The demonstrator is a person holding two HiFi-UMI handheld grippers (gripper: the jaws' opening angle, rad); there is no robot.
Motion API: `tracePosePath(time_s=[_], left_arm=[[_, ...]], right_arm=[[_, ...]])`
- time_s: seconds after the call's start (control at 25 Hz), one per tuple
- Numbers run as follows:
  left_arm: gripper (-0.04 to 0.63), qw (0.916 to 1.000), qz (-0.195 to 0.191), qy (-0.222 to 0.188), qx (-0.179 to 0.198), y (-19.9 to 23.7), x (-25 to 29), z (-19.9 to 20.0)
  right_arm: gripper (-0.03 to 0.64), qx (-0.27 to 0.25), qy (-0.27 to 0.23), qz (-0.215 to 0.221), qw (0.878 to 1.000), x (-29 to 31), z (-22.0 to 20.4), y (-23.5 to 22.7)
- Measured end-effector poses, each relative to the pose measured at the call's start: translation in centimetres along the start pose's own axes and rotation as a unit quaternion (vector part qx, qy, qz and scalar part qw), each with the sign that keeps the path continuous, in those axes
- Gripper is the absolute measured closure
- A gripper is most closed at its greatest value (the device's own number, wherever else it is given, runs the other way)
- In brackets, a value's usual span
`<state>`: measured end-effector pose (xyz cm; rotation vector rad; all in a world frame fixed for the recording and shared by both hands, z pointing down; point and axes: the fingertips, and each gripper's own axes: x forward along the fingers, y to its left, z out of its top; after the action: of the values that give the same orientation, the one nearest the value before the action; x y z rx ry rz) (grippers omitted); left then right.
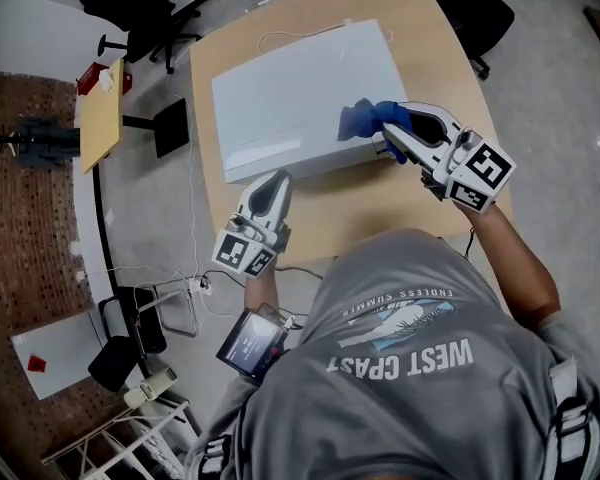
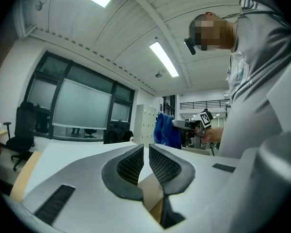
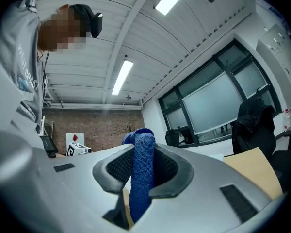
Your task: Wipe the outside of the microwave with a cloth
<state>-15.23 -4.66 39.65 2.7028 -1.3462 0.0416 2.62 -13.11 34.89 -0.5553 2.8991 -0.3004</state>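
Note:
A white microwave stands on a wooden table, seen from above. My right gripper is at the near right corner of its top, shut on a blue cloth. In the right gripper view the cloth hangs folded between the pads and fills the gap of that gripper. My left gripper is level at the microwave's near left front edge. In the left gripper view its jaws stand a thin slit apart with nothing between them, and the cloth shows beyond.
Black office chairs stand past the table's far side. A small tan side table is at the left. A cable runs across the floor. A small screen device hangs at the person's waist.

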Motion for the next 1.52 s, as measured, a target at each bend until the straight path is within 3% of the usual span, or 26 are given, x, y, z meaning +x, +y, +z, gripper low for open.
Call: tracePosePath(time_s=[0.12, 0.28, 0.44, 0.6, 1.04, 1.32, 1.52], left_arm=[[0.545, 0.9994, -0.025, -0.005, 0.024, 2.0, -0.2, 1.8], [0.545, 0.9968, -0.065, -0.038, 0.027, 4.1, 0.0, 4.9], [0.538, 0.9932, -0.101, -0.041, 0.041, 5.6, 1.1, 5.9], [0.42, 0.9895, -0.132, -0.049, 0.035, 6.6, 2.3, 6.5], [0.342, 0.9821, -0.173, -0.072, 0.022, 7.9, 2.8, 6.7], [0.344, 0.9833, -0.165, -0.077, 0.006, 8.9, 2.2, 7.3], [0.451, 0.986, -0.15, -0.072, -0.011, 10.1, 2.5, 7.6]], right_arm=[[0.523, -0.005, -0.007, -0.006, 1.0, 1.8, 0.7, 0.0], [0.523, -0.017, -0.015, -0.004, 1.0, 4.8, 1.5, 0.6], [0.523, -0.031, -0.022, 0.007, 0.999, 8.3, 2.0, 1.7], [0.523, -0.043, -0.022, 0.021, 0.999, 12.0, 2.4, 3.7], [0.522, -0.044, 0.013, 0.078, 0.996, 20.5, 0.8, 8.7], [0.522, -0.063, 0.064, 0.078, 0.993, 23.8, -0.6, 10.8], [0.486, -0.087, 0.096, 0.062, 0.99, 25.2, -0.8, 11.0]])
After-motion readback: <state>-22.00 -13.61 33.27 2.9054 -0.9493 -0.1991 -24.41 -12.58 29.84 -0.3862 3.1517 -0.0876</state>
